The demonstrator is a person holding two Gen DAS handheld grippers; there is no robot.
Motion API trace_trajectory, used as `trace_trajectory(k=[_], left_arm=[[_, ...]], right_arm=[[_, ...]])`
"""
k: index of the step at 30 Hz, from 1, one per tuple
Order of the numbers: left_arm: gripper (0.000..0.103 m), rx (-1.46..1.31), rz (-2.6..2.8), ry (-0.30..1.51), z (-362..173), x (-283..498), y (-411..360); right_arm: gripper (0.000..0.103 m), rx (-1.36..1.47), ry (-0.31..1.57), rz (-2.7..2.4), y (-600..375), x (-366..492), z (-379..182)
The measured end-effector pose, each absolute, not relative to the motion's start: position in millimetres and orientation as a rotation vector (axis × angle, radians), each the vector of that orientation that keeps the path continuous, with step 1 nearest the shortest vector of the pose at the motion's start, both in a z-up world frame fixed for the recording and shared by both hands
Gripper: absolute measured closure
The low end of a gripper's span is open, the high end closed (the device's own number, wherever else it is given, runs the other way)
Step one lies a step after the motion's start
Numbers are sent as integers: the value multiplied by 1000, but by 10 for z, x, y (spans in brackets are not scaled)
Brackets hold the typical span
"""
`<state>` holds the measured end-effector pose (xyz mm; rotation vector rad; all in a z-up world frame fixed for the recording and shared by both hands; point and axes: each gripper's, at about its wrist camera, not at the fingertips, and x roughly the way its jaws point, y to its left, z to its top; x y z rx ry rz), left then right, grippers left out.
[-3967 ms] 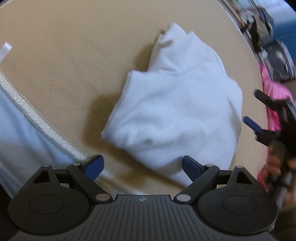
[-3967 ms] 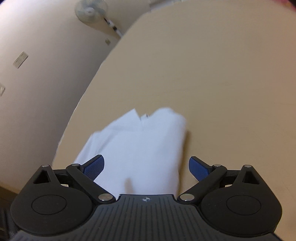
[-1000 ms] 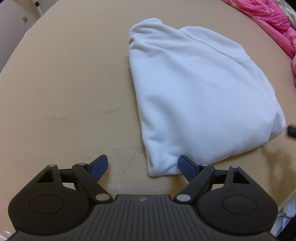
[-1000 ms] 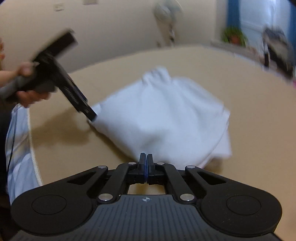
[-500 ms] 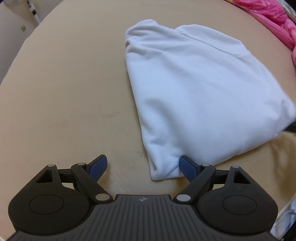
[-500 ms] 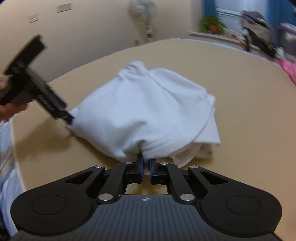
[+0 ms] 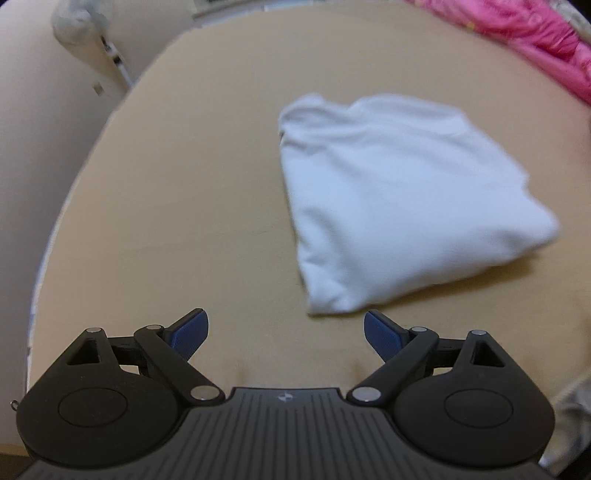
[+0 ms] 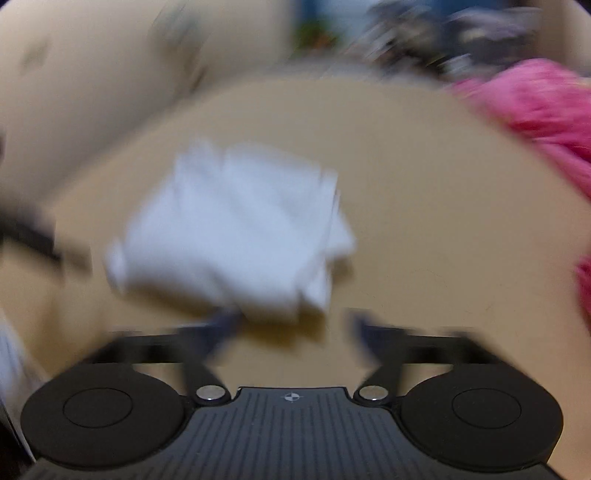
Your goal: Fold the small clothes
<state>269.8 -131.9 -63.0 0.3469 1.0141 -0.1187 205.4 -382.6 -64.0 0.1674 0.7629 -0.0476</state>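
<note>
A folded white garment (image 7: 399,199) lies flat on the tan surface (image 7: 184,192). My left gripper (image 7: 286,332) is open and empty, just short of the garment's near corner. In the blurred right wrist view the same garment (image 8: 236,232) lies ahead. My right gripper (image 8: 291,326) is open, its left finger close to the garment's near edge, holding nothing. The left gripper shows as a dark blur (image 8: 33,236) at the left edge of that view.
A pink cloth pile (image 7: 517,33) lies along the far right of the surface, and also shows in the right wrist view (image 8: 535,107). A wall (image 7: 33,110) stands to the left beyond the surface's curved edge.
My right gripper has opened, let go of the garment's edge and pulled back. My left gripper has drawn back, so the garment sits farther away.
</note>
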Motion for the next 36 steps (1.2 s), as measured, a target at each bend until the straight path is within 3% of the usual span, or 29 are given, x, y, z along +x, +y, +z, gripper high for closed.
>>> trace_trajectory(k=[2,8,21,36], left_arm=[[8,322,-128,1000,-459,2449,-1368],[9,278,-108,919,-122,1866,-1397],[9,240,-85,895,-30,1348,-1274],[9,244,-72,876,19,1293,-1246]], right_arm=[[1,172,669,-118,-3500,1851,-357],[1,19,673,-155,-2799,1565,-96],[1,111,727,-243,-2654,1171,10],[1,119,720,-237,-2581,1160,32]])
